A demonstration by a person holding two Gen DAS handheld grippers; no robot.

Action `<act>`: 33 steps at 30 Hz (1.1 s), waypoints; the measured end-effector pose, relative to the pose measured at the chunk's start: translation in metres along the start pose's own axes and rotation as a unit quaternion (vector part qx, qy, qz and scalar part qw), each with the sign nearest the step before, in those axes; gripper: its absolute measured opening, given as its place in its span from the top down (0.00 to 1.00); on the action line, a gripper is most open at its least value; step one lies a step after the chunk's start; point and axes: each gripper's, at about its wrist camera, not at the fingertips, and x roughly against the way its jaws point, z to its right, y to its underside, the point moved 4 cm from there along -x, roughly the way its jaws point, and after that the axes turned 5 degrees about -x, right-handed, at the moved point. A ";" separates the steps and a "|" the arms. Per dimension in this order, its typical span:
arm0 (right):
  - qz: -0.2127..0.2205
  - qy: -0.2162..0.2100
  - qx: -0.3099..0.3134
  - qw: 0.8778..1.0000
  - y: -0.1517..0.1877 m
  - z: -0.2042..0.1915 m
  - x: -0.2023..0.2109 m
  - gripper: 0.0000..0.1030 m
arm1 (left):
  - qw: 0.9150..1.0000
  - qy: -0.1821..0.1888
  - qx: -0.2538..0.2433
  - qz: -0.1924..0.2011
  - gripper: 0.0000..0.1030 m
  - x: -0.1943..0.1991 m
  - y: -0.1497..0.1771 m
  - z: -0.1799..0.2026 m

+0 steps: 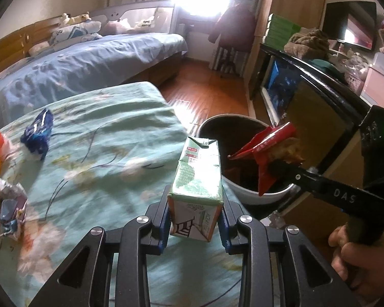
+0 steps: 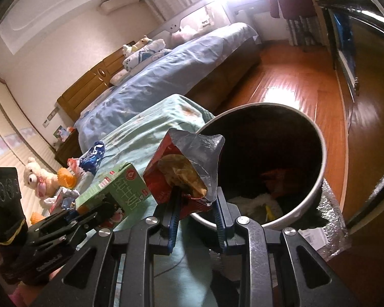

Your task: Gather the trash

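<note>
Round white-walled trash bin with dark inside (image 2: pixel 317 192) stands on the wooden floor, right against the corner of the table under its pale green flowered cloth (image 1: pixel 94 153). In the bin: something orange-red, a whitish fluffy scrap, a yellow bit; the rest is too dark to tell

Your right tool (image 2: pixel 195 211) pinches the lower end of a red foil snack bag with silver lining (image 2: pixel 184 171), torn top open, crumpled brownish contents showing, held over the bin's near rim

Your left tool (image 1: pixel 195 220) is clamped on the base of a green-and-white milk carton (image 1: pixel 199 179), upright, over the table edge just beside the bin

On the cloth, well apart from the bin: a crumpled blue-and-white wrapper (image 1: pixel 37 133), and a heap of torn paper and packets (image 1: pixel 5 209) at the far left edge

Blue-covered bed (image 1: pixel 89 58) beyond the table
</note>
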 end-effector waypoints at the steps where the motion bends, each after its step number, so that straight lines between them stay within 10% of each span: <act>1: 0.000 0.002 -0.001 1.000 -0.001 0.003 0.000 0.76 | 1.000 0.001 -0.002 0.000 0.71 -0.001 -0.001 0.002; 33: -0.006 0.054 -0.004 0.998 -0.034 0.047 -0.012 0.74 | 0.999 0.014 -0.033 -0.008 0.71 -0.051 -0.042 0.042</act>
